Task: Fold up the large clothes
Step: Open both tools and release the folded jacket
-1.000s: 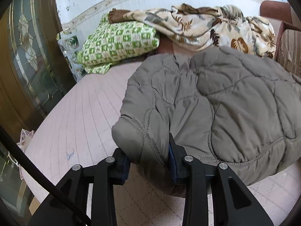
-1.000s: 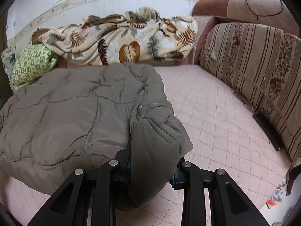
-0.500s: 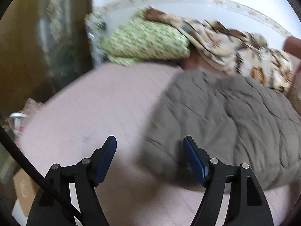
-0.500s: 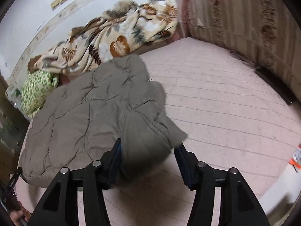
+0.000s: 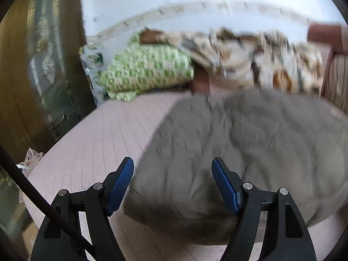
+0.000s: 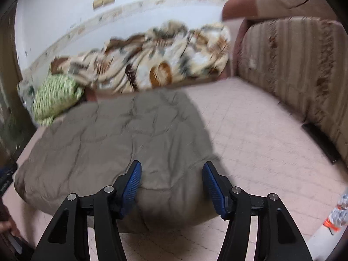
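A grey-brown quilted padded coat (image 5: pixel 250 143) lies folded flat on the pink checked surface (image 5: pixel 104 143). My left gripper (image 5: pixel 173 184) is open and empty, held above the coat's near left corner. In the right wrist view the same coat (image 6: pixel 121 134) spreads to the left. My right gripper (image 6: pixel 171 187) is open and empty above the coat's near right corner. Both views are blurred by motion.
A green checked pillow (image 5: pixel 148 69) and a leaf-print blanket (image 6: pixel 165 65) lie at the back by the wall. A striped sofa back (image 6: pixel 300 71) runs along the right. A dark wooden glass door (image 5: pixel 39 65) stands at the left. A plastic bottle (image 6: pixel 336 215) lies at the near right.
Both grippers have opened and let go of the coat's corners, then lifted and drawn back. The coat now rests flat on the surface.
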Action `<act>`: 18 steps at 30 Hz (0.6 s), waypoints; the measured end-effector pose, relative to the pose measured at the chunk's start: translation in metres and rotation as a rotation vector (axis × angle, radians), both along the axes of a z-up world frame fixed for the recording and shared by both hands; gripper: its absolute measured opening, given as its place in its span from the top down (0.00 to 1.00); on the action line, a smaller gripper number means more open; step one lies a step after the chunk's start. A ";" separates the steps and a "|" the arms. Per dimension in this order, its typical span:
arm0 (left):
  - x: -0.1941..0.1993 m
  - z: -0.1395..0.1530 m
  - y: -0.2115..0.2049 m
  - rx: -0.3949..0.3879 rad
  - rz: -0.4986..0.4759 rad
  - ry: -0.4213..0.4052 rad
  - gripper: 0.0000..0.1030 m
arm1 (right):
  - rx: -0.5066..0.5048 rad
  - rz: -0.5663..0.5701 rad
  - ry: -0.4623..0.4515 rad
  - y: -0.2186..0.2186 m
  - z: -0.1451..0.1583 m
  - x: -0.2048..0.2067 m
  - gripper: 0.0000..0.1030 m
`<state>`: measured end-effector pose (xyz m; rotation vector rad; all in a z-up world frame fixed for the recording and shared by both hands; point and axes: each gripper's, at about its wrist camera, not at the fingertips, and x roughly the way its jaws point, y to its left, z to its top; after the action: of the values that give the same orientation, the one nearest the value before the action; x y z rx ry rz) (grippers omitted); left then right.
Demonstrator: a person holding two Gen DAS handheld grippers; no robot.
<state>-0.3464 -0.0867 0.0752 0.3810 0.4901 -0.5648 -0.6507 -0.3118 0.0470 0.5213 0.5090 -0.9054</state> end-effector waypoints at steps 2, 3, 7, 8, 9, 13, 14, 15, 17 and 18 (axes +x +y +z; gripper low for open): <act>0.010 -0.016 -0.005 0.038 0.007 0.065 0.28 | 0.030 -0.015 0.053 -0.008 -0.014 0.006 0.40; 0.016 -0.023 -0.006 0.040 0.008 0.106 0.27 | 0.054 -0.019 0.066 -0.012 -0.022 0.007 0.40; 0.027 -0.031 -0.005 0.010 0.020 0.177 0.24 | 0.182 -0.022 0.019 -0.030 -0.044 0.001 0.39; 0.026 -0.031 -0.005 0.008 0.027 0.173 0.24 | 0.187 -0.021 0.024 -0.032 -0.046 0.003 0.39; 0.023 -0.030 -0.005 0.005 0.039 0.154 0.24 | 0.183 -0.021 0.033 -0.031 -0.045 0.004 0.39; -0.001 -0.013 0.001 -0.037 0.055 0.079 0.24 | 0.088 -0.061 0.021 -0.009 -0.025 0.000 0.39; -0.009 -0.007 0.002 -0.049 0.043 0.066 0.24 | 0.033 -0.051 0.019 0.002 -0.014 0.002 0.39; -0.017 -0.001 0.002 -0.063 0.026 0.047 0.24 | 0.000 -0.043 0.025 0.008 -0.008 0.005 0.37; -0.034 0.010 0.002 -0.078 -0.001 0.003 0.24 | -0.118 -0.026 0.048 0.032 0.008 0.014 0.30; -0.044 0.014 0.002 -0.083 -0.022 -0.010 0.21 | -0.145 -0.012 0.049 0.040 0.011 0.016 0.27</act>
<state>-0.3901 -0.0846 0.0895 0.3106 0.4519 -0.6021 -0.6343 -0.2719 0.0578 0.3718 0.4815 -0.9606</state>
